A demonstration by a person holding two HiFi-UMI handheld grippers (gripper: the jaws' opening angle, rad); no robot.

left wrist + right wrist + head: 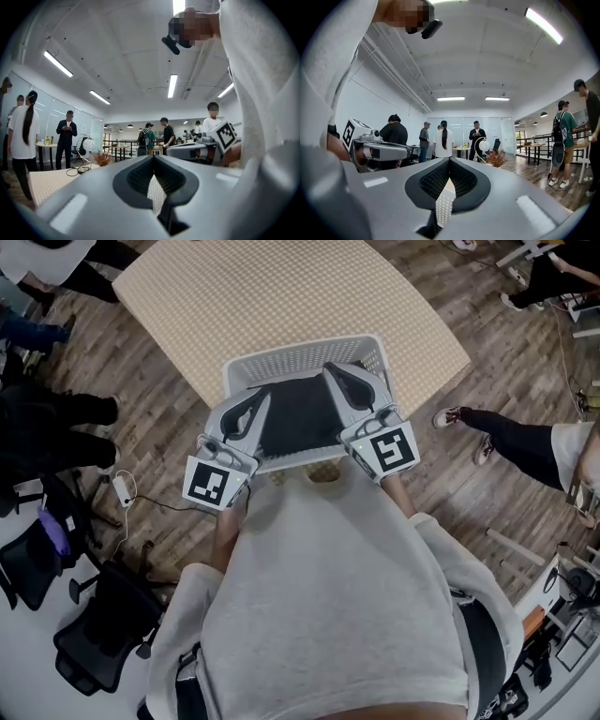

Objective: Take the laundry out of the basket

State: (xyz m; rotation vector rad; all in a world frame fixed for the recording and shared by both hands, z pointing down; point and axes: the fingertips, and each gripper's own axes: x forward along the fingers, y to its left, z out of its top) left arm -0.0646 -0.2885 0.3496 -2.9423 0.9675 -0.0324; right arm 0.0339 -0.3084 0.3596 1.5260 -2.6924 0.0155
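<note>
A grey sweatshirt (328, 596) fills the foreground. Just past it the left tongs (261, 399) and right tongs (330, 371) are both clenched tip to tip, lying over the two sides of a white basket (300, 352) on the beige worktop (234, 296). Dark laundry (298, 413) lies inside the basket, between them

Ceiling strip lights (172, 85) shine evenly; fisheye edges warp and darken.

**White, black and beige at the basket**

We see a white lattice basket (305, 357) holding black laundry (298, 418) on a beige dotted surface (234, 296). Left gripper (261, 399) and right gripper (330, 371) are grey, with black-and-white markers (208, 484); the floor (141, 371) is brown planks.
</note>
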